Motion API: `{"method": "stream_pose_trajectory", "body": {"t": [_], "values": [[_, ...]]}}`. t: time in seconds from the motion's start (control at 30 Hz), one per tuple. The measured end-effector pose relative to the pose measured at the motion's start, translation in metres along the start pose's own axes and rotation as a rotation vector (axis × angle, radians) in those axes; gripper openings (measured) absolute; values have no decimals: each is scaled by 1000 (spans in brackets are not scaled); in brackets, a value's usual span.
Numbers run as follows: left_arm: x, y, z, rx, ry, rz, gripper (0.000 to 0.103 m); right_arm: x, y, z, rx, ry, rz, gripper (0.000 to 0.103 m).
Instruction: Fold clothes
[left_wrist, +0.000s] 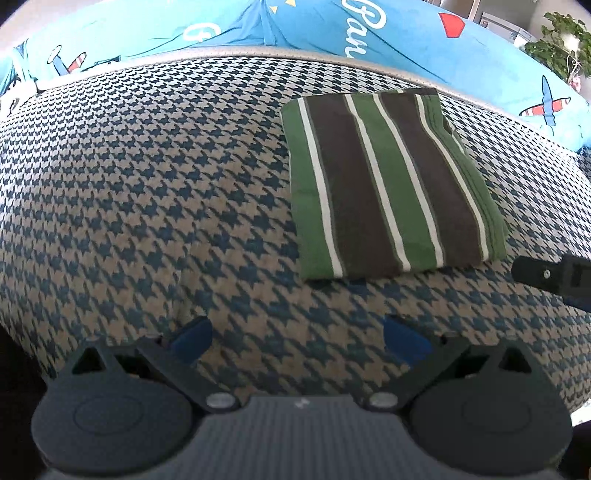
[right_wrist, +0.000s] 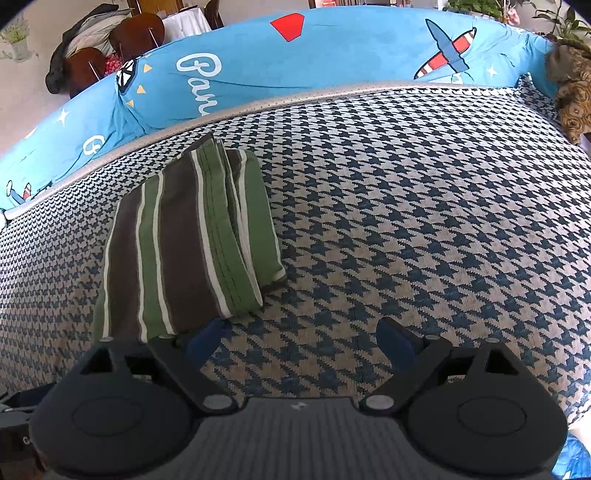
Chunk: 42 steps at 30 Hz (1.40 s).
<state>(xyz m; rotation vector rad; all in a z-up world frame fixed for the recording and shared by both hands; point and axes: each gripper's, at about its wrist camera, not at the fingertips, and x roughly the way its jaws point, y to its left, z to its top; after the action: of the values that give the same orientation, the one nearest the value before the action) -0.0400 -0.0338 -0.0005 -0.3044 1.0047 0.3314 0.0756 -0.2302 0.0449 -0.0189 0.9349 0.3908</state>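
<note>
One folded garment (left_wrist: 391, 181), striped in green, brown and white, lies flat on the houndstooth-patterned cushion (left_wrist: 147, 206) in front of me, folded into a neat rectangle with several layered edges showing along one long side. From my left wrist view it sits ahead and to the right of my left tongs (left_wrist: 297, 341); from my right wrist view the same garment (right_wrist: 184, 240) lies ahead and to the left, its near corner just beside the left finger of my right tongs (right_wrist: 299, 339).

Both of my tongs stand wide open, two blue-padded fingers apart on each, with only bare patterned fabric between them; neither grips anything. One dark finger of my right tongs (left_wrist: 554, 277) juts in at the right edge of the left view, near the garment's near right corner but apart from it.

Behind the cushion runs one long blue bolster (right_wrist: 332, 55) printed with red-and-white aeroplanes, white script and a red shape. Beyond it, potted green plants (left_wrist: 561, 40) stand at the right, and two brown wooden chairs (right_wrist: 110, 44) draped with dark clothing sit at the far left of the right view.
</note>
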Motion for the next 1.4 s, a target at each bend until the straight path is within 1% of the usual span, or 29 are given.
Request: {"method": "stream_pose_trajectory", "body": {"t": [0.17, 0.33, 0.53, 0.7, 0.73, 0.9, 0.97, 1.0, 1.03, 1.07, 1.13, 1.2, 1.27, 1.3, 1.33, 1.37, 1.4], "values": [[-4, -6, -4, 14, 2, 1, 103, -5, 2, 0, -30, -20, -21, 92], [-2, -10, -6, 8, 24, -2, 103, -7, 0, -1, -32, -19, -25, 92], [-2, -12, -13, 14, 39, 13, 103, -5, -1, -8, -40, 4, -15, 92], [0, -15, -17, 42, 37, 33, 103, -7, 2, -16, -68, -2, 4, 91], [0, -15, -17, 44, 36, 35, 103, -7, 2, -16, -69, -4, 7, 89], [1, -19, -19, 70, 28, 50, 103, -7, -1, -17, -42, -9, 27, 73], [1, -21, -19, 74, 17, 44, 103, -6, -6, -16, -15, -10, 43, 65], [0, -21, -18, 74, 6, 36, 103, -6, -7, -16, -4, -11, 51, 62], [-1, -21, -17, 72, -7, 24, 101, -6, -9, -16, 5, -15, 58, 58], [-2, -21, -15, 68, -21, 10, 96, -6, -10, -16, 11, -20, 66, 55], [-3, -20, -11, 63, -42, -16, 92, -7, -12, -15, 17, -31, 86, 52], [0, -15, -3, 52, -52, -35, 84, -7, -13, -12, 11, -44, 111, 47], [3, -8, 6, 32, -64, -58, 76, -7, -14, -8, 0, -65, 137, 39], [4, -5, 10, 28, -71, -67, 74, -7, -14, -6, -8, -75, 150, 37], [5, -3, 13, 26, -76, -73, 72, -7, -13, -3, -16, -83, 159, 32], [7, -1, 16, 24, -82, -79, 71, -6, -13, 0, -28, -86, 169, 29], [8, 0, 19, 28, -85, -83, 71, -4, -12, 3, -40, -80, 180, 29]]}}
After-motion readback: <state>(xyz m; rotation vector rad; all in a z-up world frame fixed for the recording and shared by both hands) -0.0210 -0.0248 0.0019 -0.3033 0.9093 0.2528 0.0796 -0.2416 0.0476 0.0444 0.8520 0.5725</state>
